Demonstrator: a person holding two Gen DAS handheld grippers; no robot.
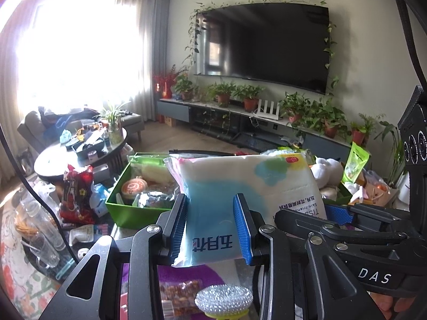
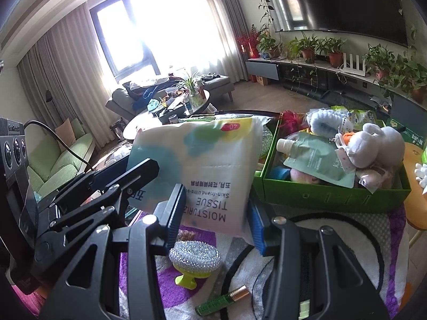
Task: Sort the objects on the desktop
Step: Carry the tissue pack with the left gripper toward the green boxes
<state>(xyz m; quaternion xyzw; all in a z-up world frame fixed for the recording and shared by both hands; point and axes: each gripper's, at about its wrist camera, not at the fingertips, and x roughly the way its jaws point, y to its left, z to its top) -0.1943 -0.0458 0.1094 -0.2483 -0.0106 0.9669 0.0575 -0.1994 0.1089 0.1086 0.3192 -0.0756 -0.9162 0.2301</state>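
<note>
Clamps narrow with the left gripper (image 1: 213,226) on the blue lower end of the tissue pack (image 1: 240,181), pads pressed flat to both faces. Grips wider with the right gripper (image 2: 216,218) on the printed white end of the same pack, with the pads seeming to bear on its sides. Holds the pack clear of the table, above the silver scrubber (image 2: 194,256), long axis running across from one gripper to the other, top edge tipped away towards the room. Beyond the pack, finds two open bins: the green box of snacks (image 1: 133,210) ahead on the left gripper's side, the green box of plush toys (image 2: 333,194) ahead on the right gripper's side. Probably turns on choosing between these, each near its own hand.
</note>
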